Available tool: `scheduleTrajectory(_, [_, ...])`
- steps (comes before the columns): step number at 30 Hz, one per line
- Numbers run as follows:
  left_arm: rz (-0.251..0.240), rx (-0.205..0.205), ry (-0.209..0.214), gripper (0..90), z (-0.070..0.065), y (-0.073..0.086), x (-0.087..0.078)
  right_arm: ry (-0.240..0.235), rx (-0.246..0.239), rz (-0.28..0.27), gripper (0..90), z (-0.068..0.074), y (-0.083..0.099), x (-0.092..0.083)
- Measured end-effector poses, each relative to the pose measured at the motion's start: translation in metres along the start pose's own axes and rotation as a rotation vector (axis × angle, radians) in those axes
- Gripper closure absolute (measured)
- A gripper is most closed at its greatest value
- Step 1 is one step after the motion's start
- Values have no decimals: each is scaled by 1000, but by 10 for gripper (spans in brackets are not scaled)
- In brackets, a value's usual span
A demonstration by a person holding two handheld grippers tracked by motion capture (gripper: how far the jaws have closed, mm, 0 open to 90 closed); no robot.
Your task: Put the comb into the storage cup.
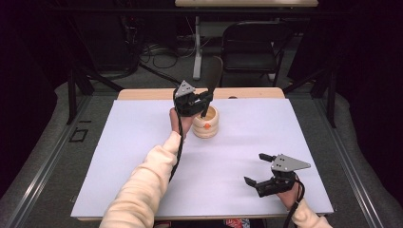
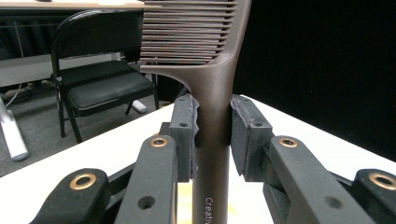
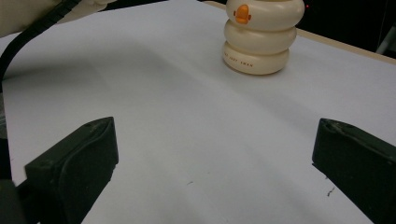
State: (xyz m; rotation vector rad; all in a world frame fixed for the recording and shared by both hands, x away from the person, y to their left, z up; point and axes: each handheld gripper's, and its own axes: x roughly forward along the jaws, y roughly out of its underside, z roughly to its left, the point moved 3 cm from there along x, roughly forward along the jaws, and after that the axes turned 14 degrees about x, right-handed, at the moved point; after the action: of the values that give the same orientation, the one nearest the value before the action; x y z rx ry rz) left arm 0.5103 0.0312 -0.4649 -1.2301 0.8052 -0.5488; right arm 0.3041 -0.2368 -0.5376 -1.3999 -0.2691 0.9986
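Observation:
A cream ribbed holder (image 1: pixel 206 124) with an orange mark stands at the middle back of the white sheet; it also appears at the top of the right gripper view (image 3: pixel 259 37). My left gripper (image 1: pixel 205 97) hovers right over it, shut on the handle of a dark brown comb (image 1: pixel 212 84). In the left gripper view both pads squeeze the comb's handle (image 2: pixel 212 135), teeth upward, and its lower end reaches down into the holder. My right gripper (image 1: pixel 254 168) rests near the front right of the sheet, jaws wide open with nothing between them (image 3: pixel 212 158).
The white sheet (image 1: pixel 142 156) covers a wooden table (image 1: pixel 247 93). Behind the table stand a black folding chair (image 1: pixel 254 45), a desk leg and loose cables on the floor. Dark curtains close off both sides.

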Motion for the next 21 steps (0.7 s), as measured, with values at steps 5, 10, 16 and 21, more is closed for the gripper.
scheduleTrajectory(5, [2, -4, 2, 724, 0, 1, 1, 3, -1, 3, 0, 0, 0, 0])
scheduleTrajectory(10, [14, 7, 7, 724, 2, 4, 2, 4, -2, 3, 0, 0, 0, 0])
scheduleTrajectory(16, [9, 7, 10, 724, 3, 7, 3, 3, -2, 5, 0, 0, 0, 0])
scheduleTrajectory(21, [27, 24, 9, 724, 2, 9, 6, 4, -3, 6, 0, 0, 0, 0])
